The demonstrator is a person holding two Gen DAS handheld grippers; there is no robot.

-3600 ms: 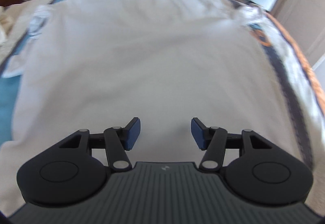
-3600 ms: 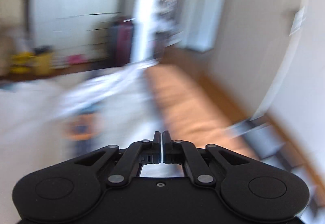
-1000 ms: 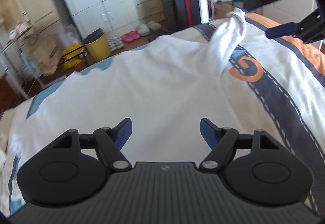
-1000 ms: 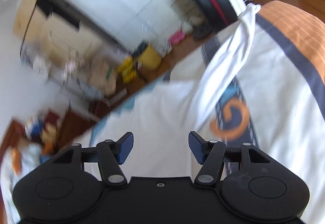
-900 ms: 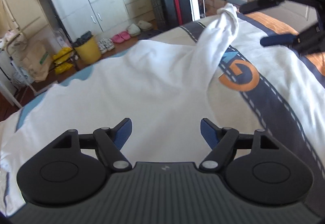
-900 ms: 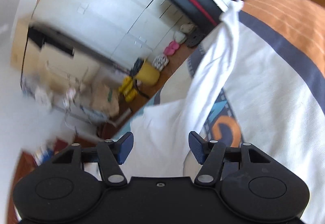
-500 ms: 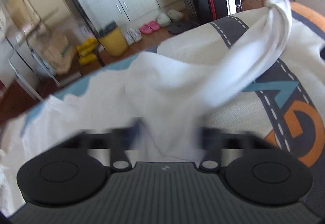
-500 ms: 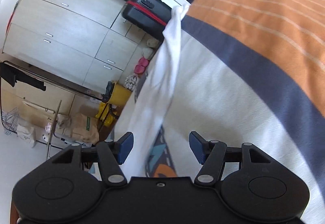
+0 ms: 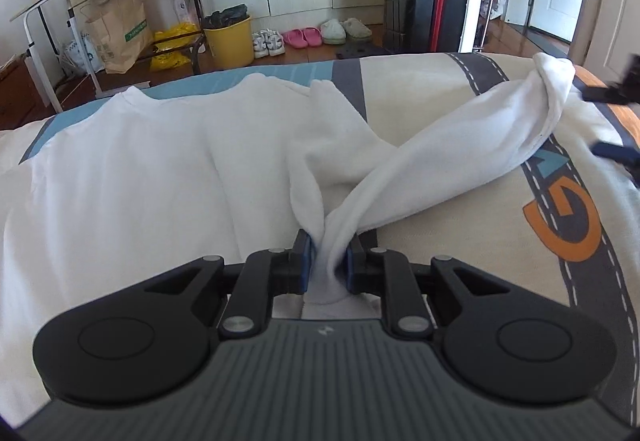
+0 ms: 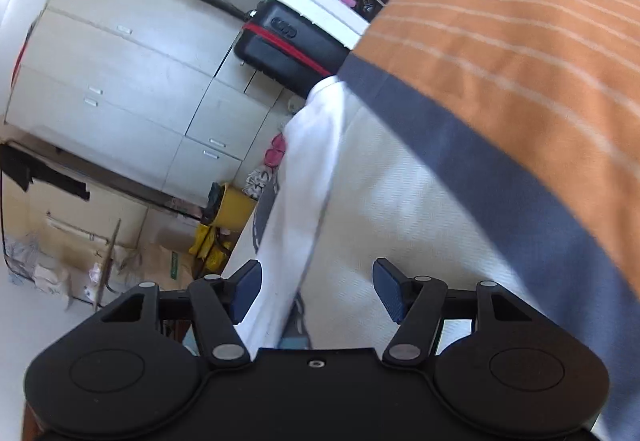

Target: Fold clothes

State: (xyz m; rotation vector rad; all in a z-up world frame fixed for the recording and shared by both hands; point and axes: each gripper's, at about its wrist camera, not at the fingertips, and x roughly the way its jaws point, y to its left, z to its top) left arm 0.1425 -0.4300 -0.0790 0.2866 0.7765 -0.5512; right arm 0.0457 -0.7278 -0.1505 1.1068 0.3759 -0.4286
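Since a second ago: left gripper (image 9: 325, 261) went from spread wide over flat cloth to pinching a bunch of it; the sleeve now runs straight out from its pads, and the right gripper has dropped closer to the bed.
Left fingers: drawn close, blue pads (image 9: 306, 260) pressing a gathered fold of the white garment (image 9: 140, 169) from both sides.
Right gripper (image 10: 316, 291): fingers spread, nothing pressed between them; the sleeve passes just beside its left pad (image 10: 246, 289), and I cannot tell whether they touch.
Garment: lies spread over the bed, collar toward the far edge, body flat on the left of the left wrist view.
Sleeve (image 9: 460, 145): twisted into a rope, stretched from the left pads up and right to a bunched cuff near the bed's far right corner.
Bedspread (image 9: 460, 233): cream with a grey road stripe and an orange letter; orange striped band on the right side.
Room behind: black suitcase (image 9: 426, 1) with red trim, yellow bin (image 9: 230, 41), slippers, white cupboards.
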